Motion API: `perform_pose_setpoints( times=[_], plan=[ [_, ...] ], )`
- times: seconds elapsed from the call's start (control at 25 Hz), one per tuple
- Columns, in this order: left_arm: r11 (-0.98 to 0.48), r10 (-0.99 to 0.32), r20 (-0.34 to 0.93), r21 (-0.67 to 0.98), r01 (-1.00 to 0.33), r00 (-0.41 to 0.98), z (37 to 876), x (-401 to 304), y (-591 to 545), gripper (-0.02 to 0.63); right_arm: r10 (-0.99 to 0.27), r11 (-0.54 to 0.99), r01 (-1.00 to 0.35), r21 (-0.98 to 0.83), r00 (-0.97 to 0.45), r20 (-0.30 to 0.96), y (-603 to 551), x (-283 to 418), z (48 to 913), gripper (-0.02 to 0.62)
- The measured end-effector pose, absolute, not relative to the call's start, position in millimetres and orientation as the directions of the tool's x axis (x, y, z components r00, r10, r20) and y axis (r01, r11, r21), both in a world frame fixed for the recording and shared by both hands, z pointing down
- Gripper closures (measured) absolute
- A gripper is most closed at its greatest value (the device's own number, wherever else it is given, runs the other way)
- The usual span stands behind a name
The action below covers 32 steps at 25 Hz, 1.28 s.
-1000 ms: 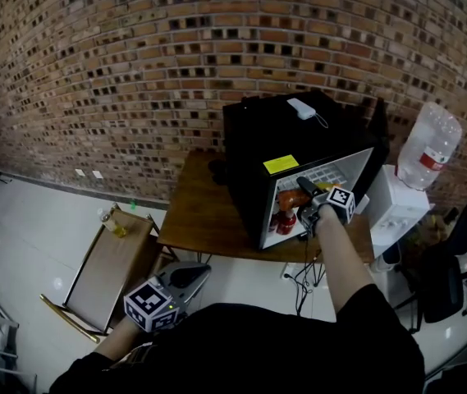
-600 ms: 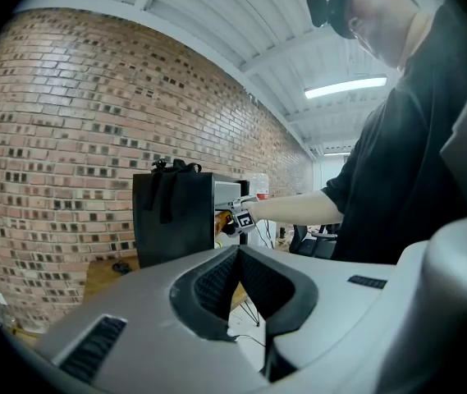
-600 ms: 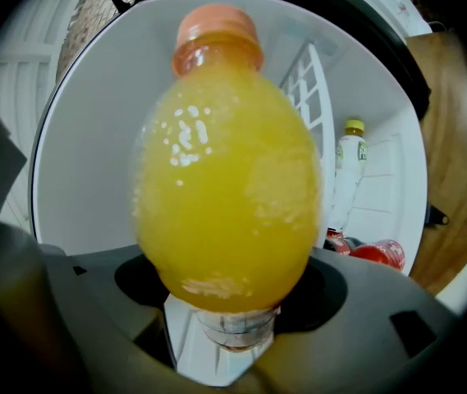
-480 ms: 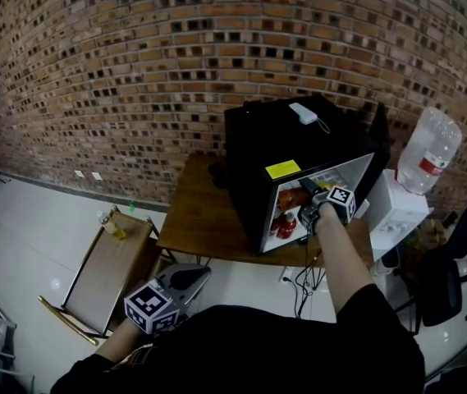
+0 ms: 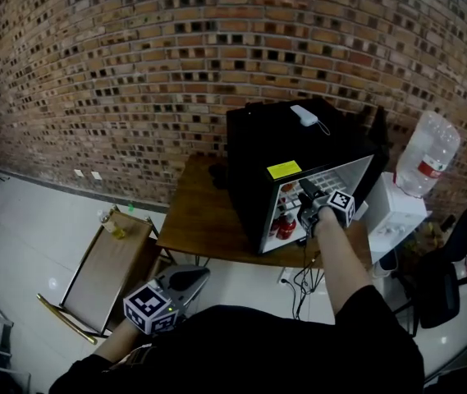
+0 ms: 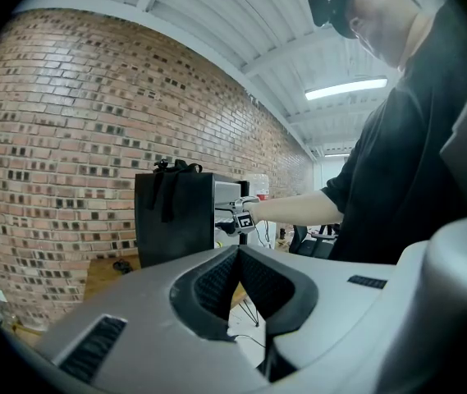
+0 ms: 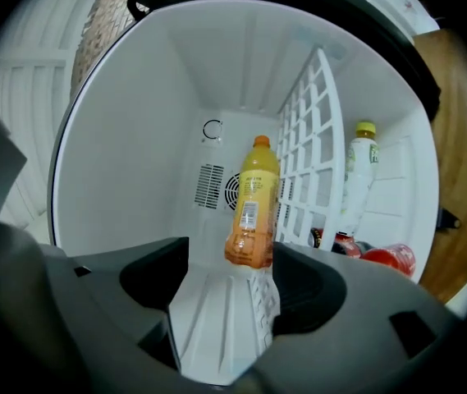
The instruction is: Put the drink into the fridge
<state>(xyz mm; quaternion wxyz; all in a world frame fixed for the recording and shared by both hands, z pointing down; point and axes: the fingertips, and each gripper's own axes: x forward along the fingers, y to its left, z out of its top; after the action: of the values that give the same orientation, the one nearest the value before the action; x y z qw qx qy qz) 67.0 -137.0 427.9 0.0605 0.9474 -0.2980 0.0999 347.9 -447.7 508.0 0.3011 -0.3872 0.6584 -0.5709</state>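
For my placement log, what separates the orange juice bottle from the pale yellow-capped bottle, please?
A white plastic grid panel, in the right gripper view.

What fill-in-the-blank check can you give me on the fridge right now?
The orange drink stands ___ inside the fridge.
The fridge door is ___.
The pale bottle right of the white rack has a ___ cap.
The fridge sits on a ___ table.
Missing: upright, open, yellow, wooden.

Office-like workroom, brick wall [image 5: 135, 56], mini fridge [image 5: 254, 150], water dispenser [image 5: 397, 208], office chair [image 5: 450, 277]
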Motion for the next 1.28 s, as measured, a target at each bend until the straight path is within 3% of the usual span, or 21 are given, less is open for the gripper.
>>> perform_pose_setpoints(
  times=[0.24,0.44,0.52,0.64,0.76,0.8,0.84,0.92,1.28],
  plan=[
    [-0.821,-0.546,0.217,0.054,-0.569,0.809,430,66,-135,0.611,-0.844,0.106,-0.213,-0.971,-0.536,0.025,-433,348,507,0.273],
    [-0.836,-0.520,0.183,0.088,-0.541,0.834,423,73,-142,0.611,-0.755,0.408,-0.311,-0.858,-0.643,-0.126,-372,327,465,0.302],
    [-0.848,-0.504,0.159,0.097,-0.521,0.849,421,80,-146,0.611,-0.700,0.527,-0.358,-0.771,-0.697,-0.154,-344,317,447,0.311],
    [-0.861,-0.482,0.141,0.105,-0.497,0.865,420,91,-152,0.611,-0.632,0.674,-0.506,-0.537,-0.772,-0.065,-295,308,439,0.317],
    [-0.869,-0.465,0.119,0.129,-0.478,0.877,416,97,-160,0.611,-0.602,0.773,-0.588,-0.240,-0.799,0.018,-238,293,437,0.418],
    [-0.868,-0.465,0.108,0.138,-0.476,0.879,414,99,-163,0.611,-0.603,0.785,-0.596,-0.168,-0.797,0.013,-224,288,434,0.451],
    [-0.868,-0.465,0.098,0.146,-0.475,0.880,414,99,-165,0.611,-0.610,0.787,-0.604,-0.126,-0.792,-0.012,-212,286,430,0.550],
    [-0.869,-0.461,0.090,0.156,-0.470,0.883,415,101,-167,0.611,-0.629,0.777,-0.620,-0.110,-0.774,-0.074,-194,285,427,0.612],
    [-0.883,-0.431,0.100,0.158,-0.442,0.897,418,114,-164,0.611,-0.637,0.770,-0.631,-0.096,-0.770,-0.042,-158,270,446,0.607]
  ],
)
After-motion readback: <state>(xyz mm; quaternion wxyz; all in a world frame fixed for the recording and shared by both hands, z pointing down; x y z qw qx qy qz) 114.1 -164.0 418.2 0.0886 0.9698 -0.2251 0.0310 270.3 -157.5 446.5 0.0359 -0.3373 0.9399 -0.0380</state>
